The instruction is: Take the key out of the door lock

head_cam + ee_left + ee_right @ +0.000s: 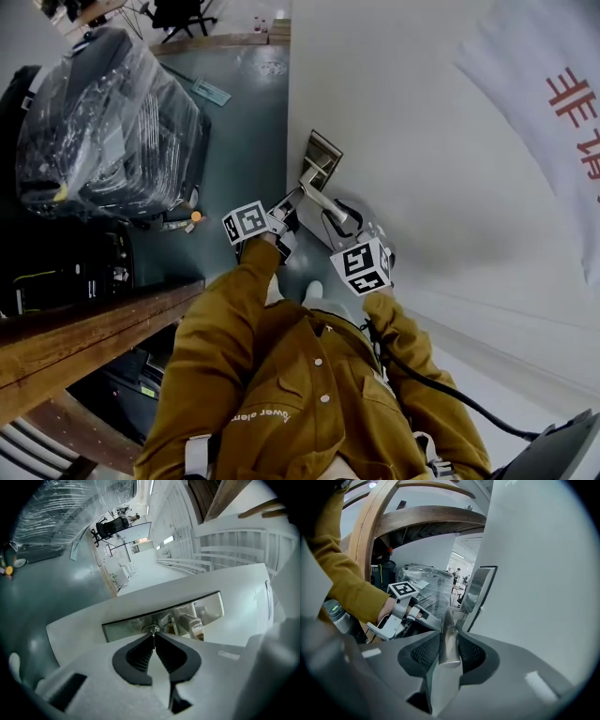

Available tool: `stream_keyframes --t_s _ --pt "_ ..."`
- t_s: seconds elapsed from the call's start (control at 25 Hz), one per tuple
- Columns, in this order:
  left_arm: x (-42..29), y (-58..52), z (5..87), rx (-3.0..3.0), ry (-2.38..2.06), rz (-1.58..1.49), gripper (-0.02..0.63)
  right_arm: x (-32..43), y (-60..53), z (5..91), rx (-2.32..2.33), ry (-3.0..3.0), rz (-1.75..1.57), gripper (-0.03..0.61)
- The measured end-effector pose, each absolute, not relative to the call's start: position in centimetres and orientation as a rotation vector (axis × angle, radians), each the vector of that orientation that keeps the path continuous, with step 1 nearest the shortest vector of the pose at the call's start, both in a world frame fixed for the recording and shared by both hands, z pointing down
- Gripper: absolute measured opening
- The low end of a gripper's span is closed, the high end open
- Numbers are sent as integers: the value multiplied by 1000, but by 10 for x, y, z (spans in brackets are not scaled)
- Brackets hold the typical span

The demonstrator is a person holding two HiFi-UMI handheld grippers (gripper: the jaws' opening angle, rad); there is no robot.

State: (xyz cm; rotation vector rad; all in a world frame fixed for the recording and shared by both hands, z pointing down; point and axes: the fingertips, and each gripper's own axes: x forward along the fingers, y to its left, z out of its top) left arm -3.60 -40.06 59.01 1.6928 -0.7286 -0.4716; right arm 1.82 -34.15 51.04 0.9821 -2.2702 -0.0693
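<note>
A white door carries a metal lock plate with a lever handle. In the left gripper view, the small metal key sticks out of the lock plate, and my left gripper is shut on its head. In the head view my left gripper reaches in from below the handle. My right gripper is shut on the lever handle, with the pads pressing both its sides. The right gripper view also shows the left gripper just left of the plate.
A large dark bundle wrapped in clear plastic stands on the grey-green floor to the left. A curved wooden rail runs close at lower left. A black cable trails from the right gripper. The door's edge stands between both grippers.
</note>
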Motion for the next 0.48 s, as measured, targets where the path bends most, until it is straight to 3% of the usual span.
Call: stream_keyframes --t_s 0.48 --pt "-30 -409 592 1696 -725 -463 20 24 -349 514 985 -2257 -56 124"
